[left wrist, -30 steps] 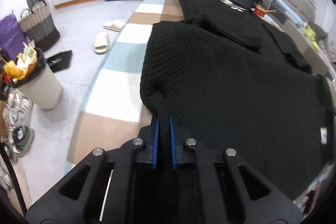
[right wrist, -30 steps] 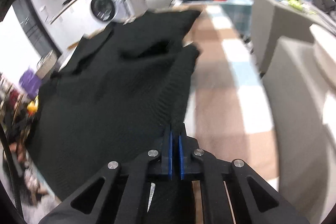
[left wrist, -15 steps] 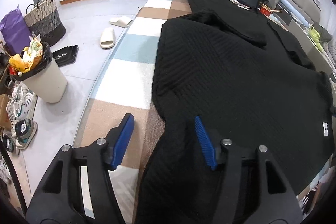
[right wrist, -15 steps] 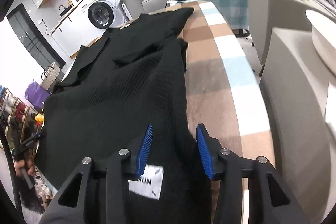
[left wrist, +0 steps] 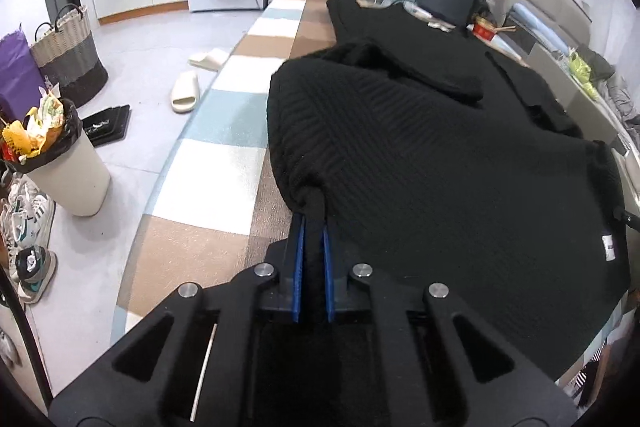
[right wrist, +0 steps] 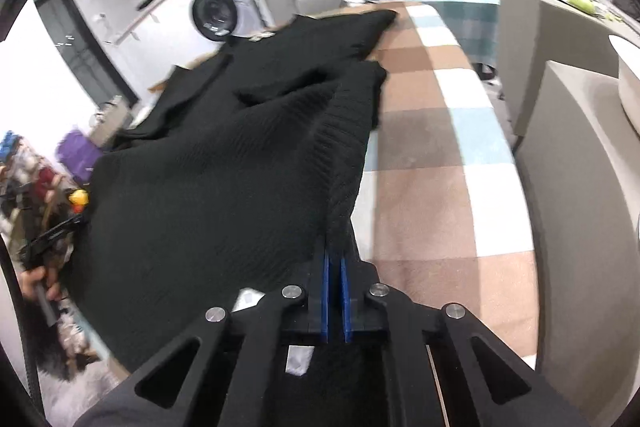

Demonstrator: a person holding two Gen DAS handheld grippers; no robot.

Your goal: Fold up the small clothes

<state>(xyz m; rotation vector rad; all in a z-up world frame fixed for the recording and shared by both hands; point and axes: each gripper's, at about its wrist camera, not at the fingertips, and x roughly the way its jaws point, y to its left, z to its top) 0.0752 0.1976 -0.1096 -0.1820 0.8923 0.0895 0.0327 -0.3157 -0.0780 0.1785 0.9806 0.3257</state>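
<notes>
between both tools' pads, black sweater [left wrist: 420, 163]

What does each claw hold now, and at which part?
Both hold the black knitted garment: the left claw pinches its near left edge, the right claw its near right edge.

You won't find any lettering you can read here: the small white tag [left wrist: 608, 248] at the near right edge of the black garment [left wrist: 440, 155] is too blurred.
</notes>
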